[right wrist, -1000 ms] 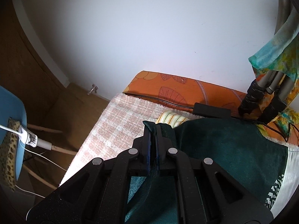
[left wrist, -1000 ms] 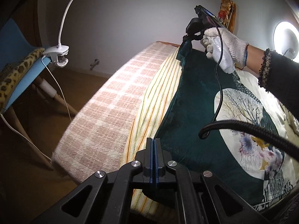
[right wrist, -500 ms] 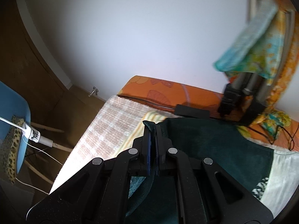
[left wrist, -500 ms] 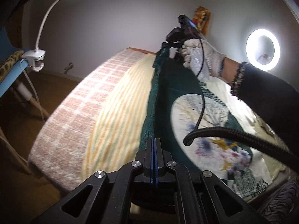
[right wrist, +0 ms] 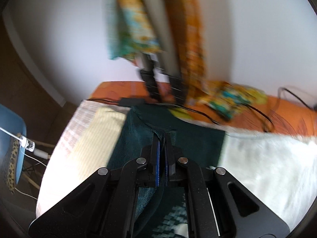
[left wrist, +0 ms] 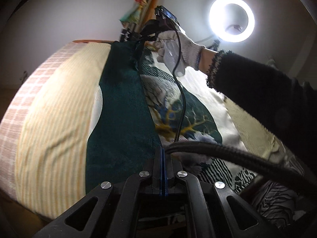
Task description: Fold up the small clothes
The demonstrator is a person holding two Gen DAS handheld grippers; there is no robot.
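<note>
Left gripper (left wrist: 162, 154) pinches near edge of dark green garment (left wrist: 122, 107); right gripper (right wrist: 162, 138) pinches far edge. Folded flap lies over printed side, on striped cloth (left wrist: 57, 107).

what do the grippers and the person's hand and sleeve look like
Both grippers are black plastic linkages with silver round bolts and narrow fingers lined with blue pads: left gripper, right gripper. A thin black cable hangs from the right gripper, and a thick ribbed black hose runs near the left gripper. The hand wears a white knit glove, with a black fuzzy sleeve.
</note>
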